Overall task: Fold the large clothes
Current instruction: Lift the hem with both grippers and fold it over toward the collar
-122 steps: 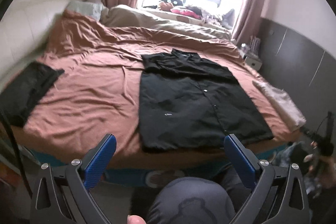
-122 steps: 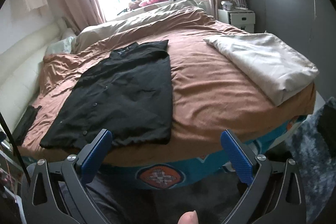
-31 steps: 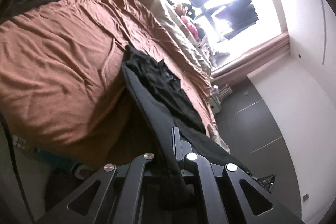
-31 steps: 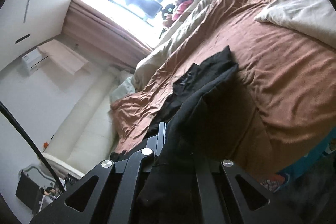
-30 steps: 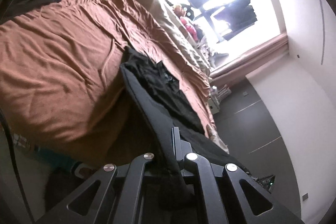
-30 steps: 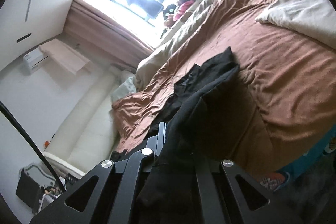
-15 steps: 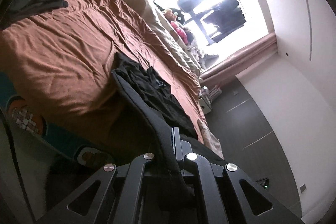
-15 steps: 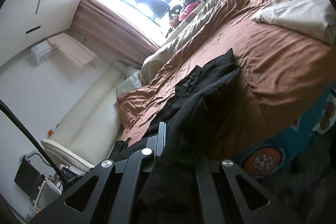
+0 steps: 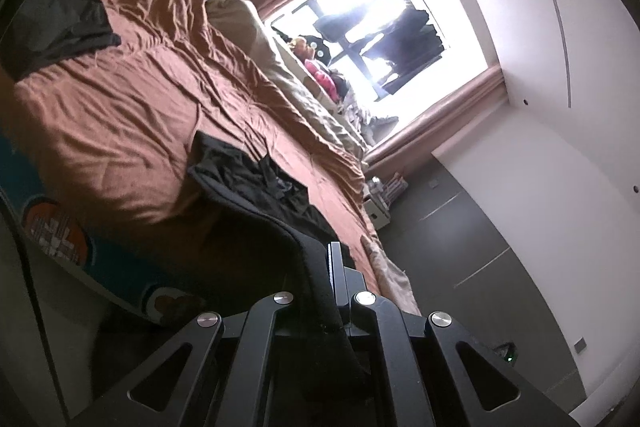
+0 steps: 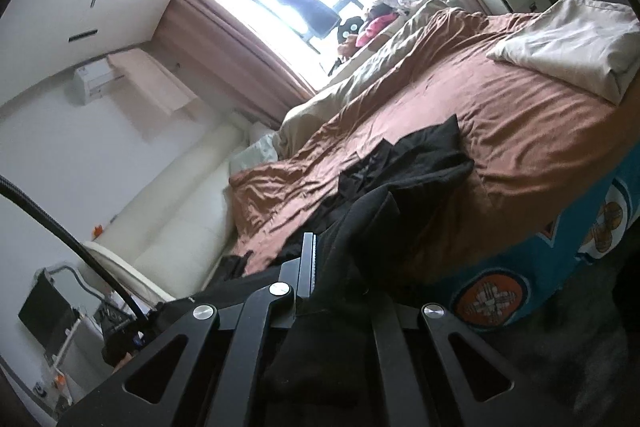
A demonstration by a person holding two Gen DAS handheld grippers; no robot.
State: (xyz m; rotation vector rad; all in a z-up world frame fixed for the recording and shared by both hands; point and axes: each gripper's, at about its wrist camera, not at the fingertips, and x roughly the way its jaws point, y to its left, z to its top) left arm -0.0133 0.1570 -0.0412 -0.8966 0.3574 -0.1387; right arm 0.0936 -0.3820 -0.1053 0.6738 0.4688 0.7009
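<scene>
In the left wrist view, the left gripper (image 9: 330, 267) is pressed together and pinches one near corner of the black shirt (image 9: 256, 183). The cloth runs out from the jaws, up and away over the brown bed cover (image 9: 120, 99), to the collar end, which lies crumpled on the bed. So the shirt's long line goes straight ahead from this gripper, toward the window (image 9: 380, 27). The near end hangs in the air past the bed edge, and the far end rests on the bed. A second dark garment (image 9: 56, 23) lies well apart, at the far left of the bed.

In the right wrist view, the right gripper (image 10: 316, 267) is also pressed together and pinches the shirt's other near corner (image 10: 400, 179). Here too the cloth runs forward from the jaws to the bunched collar end on the bed cover (image 10: 500, 127). A pale folded blanket (image 10: 572, 43) sits on the right side of the bed, well apart from the shirt.

Each hand has its own corner, so neither is nearer. I think the shirt is being lifted by its bottom edge to fold it. The next move would likely carry that edge forward along the long line, toward the collar. The sleeves look bunched up, so the fold could come out crooked.
</scene>
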